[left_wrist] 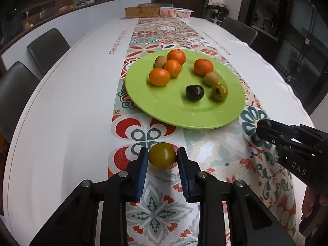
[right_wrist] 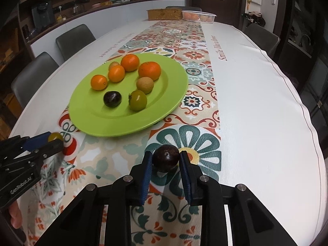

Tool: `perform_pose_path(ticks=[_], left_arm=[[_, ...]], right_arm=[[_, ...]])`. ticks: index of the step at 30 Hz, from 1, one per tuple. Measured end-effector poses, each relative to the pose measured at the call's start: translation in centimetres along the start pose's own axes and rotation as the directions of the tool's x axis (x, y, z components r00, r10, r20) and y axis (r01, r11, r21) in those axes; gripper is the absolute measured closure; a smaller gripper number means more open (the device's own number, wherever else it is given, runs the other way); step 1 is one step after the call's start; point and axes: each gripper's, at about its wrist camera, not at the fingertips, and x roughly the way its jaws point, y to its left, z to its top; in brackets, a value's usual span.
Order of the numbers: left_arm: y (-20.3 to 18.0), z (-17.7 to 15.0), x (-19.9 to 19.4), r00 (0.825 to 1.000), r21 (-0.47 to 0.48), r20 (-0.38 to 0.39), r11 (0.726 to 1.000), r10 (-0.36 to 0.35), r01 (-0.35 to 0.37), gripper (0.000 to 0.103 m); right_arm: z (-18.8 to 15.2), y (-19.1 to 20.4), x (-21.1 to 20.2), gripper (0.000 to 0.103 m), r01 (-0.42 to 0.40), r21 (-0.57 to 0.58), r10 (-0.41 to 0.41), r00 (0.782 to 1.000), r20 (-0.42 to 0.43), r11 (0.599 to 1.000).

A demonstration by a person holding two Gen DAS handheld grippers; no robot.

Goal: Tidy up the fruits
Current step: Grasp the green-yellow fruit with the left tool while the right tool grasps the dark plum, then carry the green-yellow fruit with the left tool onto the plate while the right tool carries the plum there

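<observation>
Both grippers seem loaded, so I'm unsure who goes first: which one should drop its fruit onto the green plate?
Left, probably: the left gripper grips a green fruit facing the green plate's bare near part.

plate [left_wrist: 143, 104] on table runner [left_wrist: 205, 143], fruits on it; baskets [left_wrist: 176, 12] at far end

Patterned runner [right_wrist: 192, 65] crosses white tablecloth [right_wrist: 256, 94]; wicker basket [right_wrist: 165, 14] beyond.
</observation>
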Motion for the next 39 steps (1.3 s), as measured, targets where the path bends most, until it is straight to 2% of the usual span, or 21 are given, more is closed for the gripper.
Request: perform_pose_path(ticks=[9, 23, 39], left_arm=[[-0.5, 0.0, -3.0, 0.998, 0.001, 0.062, 1.000, -0.017, 0.017, 0.074], [-1.5, 2.0, -7.1, 0.984, 0.046, 0.171, 0.998, -0.041, 0.033, 0.074], [-1.4, 5.4, -6.3, 0.978, 0.093, 0.206, 0.995, -0.042, 0.023, 0.074]], right_arm=[[-0.2, 1.1, -3.5, 0.075, -0.038, -0.018, 0.039, 0.997, 0.063, 0.999], [1.5, 2.8, -7.6, 0.075, -0.083, -0.075, 0.094, 0.982, 0.165, 0.994], [5.3, 3.5, -7.1, 0.075, -0.093, -0.109, 0.113, 0.973, 0.200, 0.990]])
